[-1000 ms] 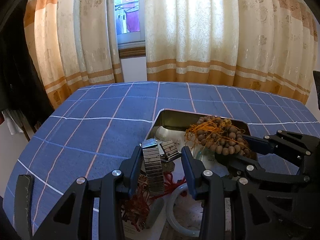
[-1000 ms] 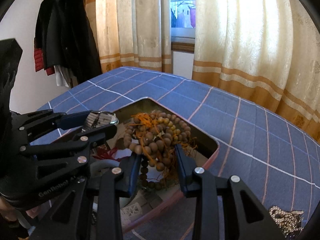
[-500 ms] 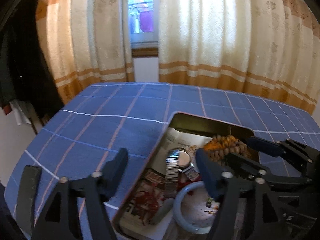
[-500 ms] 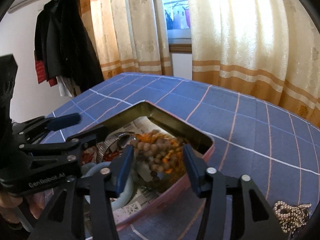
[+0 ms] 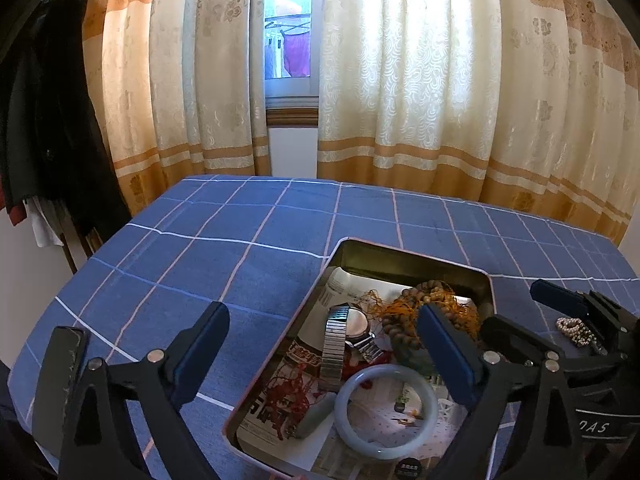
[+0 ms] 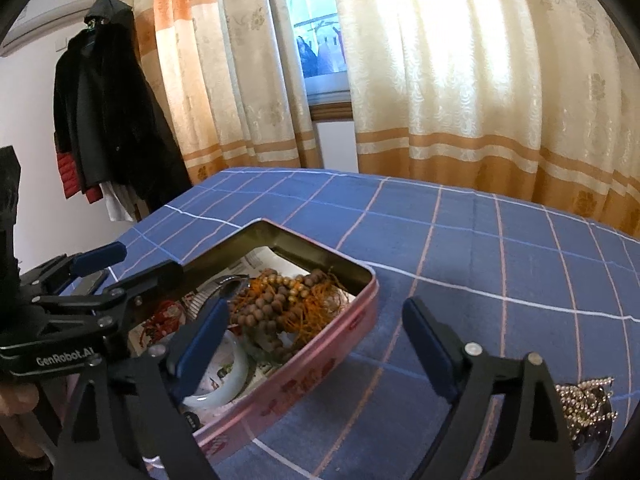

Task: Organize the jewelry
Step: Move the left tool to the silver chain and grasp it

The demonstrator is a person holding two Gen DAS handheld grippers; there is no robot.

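Observation:
A pink tin (image 5: 400, 264) lies on the blue checked cloth. In it are a metal-band watch (image 5: 334, 344), wooden beads with orange tassels (image 5: 424, 296), a pale bangle (image 5: 386, 400) and red cord (image 5: 288, 392). My left gripper (image 5: 322, 314) hovers over the tin's left side, its jaws opening wide with nothing pressed between the pads. My right gripper (image 6: 316, 306) hangs over the tin's (image 6: 320, 352) right wall, jaws also opening and empty. The beads (image 6: 280, 300) rest inside, just beyond its left finger. Each gripper shows in the other's view: the right gripper (image 5: 514, 304) and the left gripper (image 6: 148, 258).
A pearl string (image 5: 574, 328) lies on the cloth right of the tin, and a beaded chain (image 6: 584, 396) sits at the lower right. Dark coats (image 6: 104, 112) hang at the left. Curtains and a window stand behind the table's far edge.
The left gripper let go of the watch and the right let go of the wooden beads. Both pieces now lie in the tin, and both pairs of jaws have spread wide.

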